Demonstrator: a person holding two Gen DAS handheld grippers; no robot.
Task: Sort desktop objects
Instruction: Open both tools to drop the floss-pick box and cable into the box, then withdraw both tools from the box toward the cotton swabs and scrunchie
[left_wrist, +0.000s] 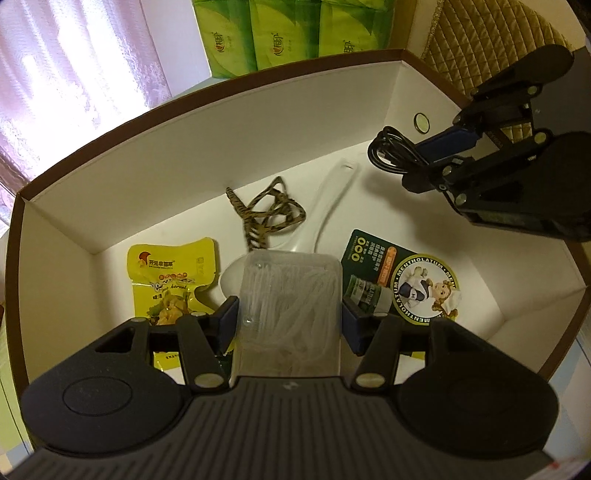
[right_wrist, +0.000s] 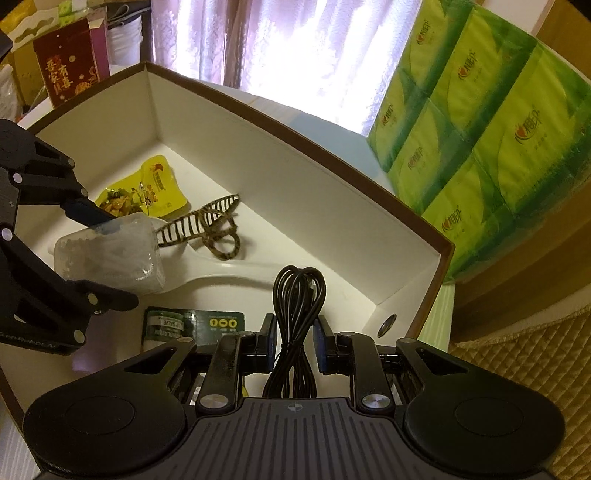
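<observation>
An open cardboard box (left_wrist: 258, 129) (right_wrist: 295, 192) with a brown rim and white inside fills both views. My left gripper (left_wrist: 290, 314) (right_wrist: 114, 258) is shut on a clear plastic case (left_wrist: 288, 295) (right_wrist: 107, 254) of thin white sticks, held low over the box floor. My right gripper (left_wrist: 417, 162) (right_wrist: 295, 332) is shut on a bundled black cable (left_wrist: 388, 155) (right_wrist: 297, 291), hanging above the box's right corner. On the floor lie a yellow snack packet (left_wrist: 170, 277) (right_wrist: 155, 188), a striped band (left_wrist: 266, 214) (right_wrist: 210, 225), a white spoon (left_wrist: 332, 199) (right_wrist: 221, 273) and a green lip balm card (left_wrist: 406, 280) (right_wrist: 192, 325).
Green tissue packs (left_wrist: 288, 33) (right_wrist: 480, 129) are stacked just behind the box. A quilted tan cushion (left_wrist: 491, 33) (right_wrist: 517, 358) lies to its right. A red gift box (right_wrist: 70, 70) stands beyond the far-left corner. A round metal disc (left_wrist: 422, 123) sits on the box's right wall.
</observation>
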